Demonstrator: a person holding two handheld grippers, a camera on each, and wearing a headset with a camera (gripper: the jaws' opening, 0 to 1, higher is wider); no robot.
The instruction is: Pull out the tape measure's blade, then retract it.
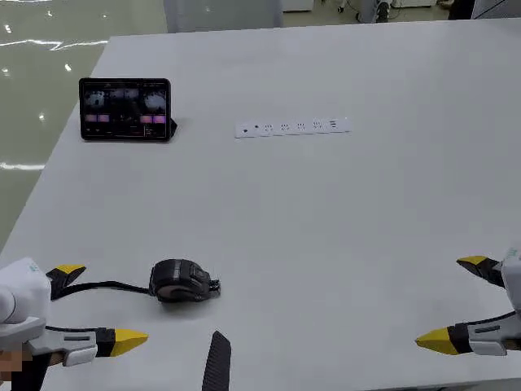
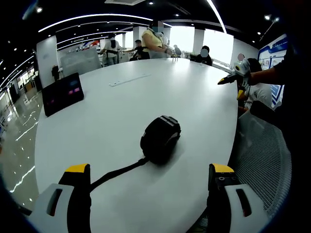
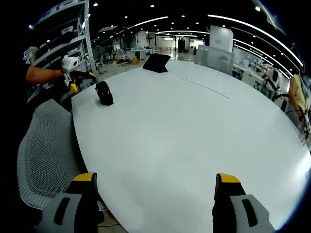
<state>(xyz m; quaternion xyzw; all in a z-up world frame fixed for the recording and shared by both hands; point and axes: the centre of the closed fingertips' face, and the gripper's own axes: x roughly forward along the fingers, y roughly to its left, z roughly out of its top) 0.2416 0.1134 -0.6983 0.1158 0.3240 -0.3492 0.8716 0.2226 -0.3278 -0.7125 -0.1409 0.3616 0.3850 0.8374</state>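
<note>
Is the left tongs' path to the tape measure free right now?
Probably yes: the left tongs are open and face the tape measure, with just bare table and its strap between them.

Open tabletop (image 1: 342, 236) around tape measure (image 1: 181, 281); power strip (image 1: 291, 127) well apart.

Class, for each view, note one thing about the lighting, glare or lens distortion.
Head view: even light, faint shadow under the tape measure, glare streaks on the floor. Left gripper view: fisheye curves the table edge. Right gripper view: ceiling light strips bend into arcs.
</note>
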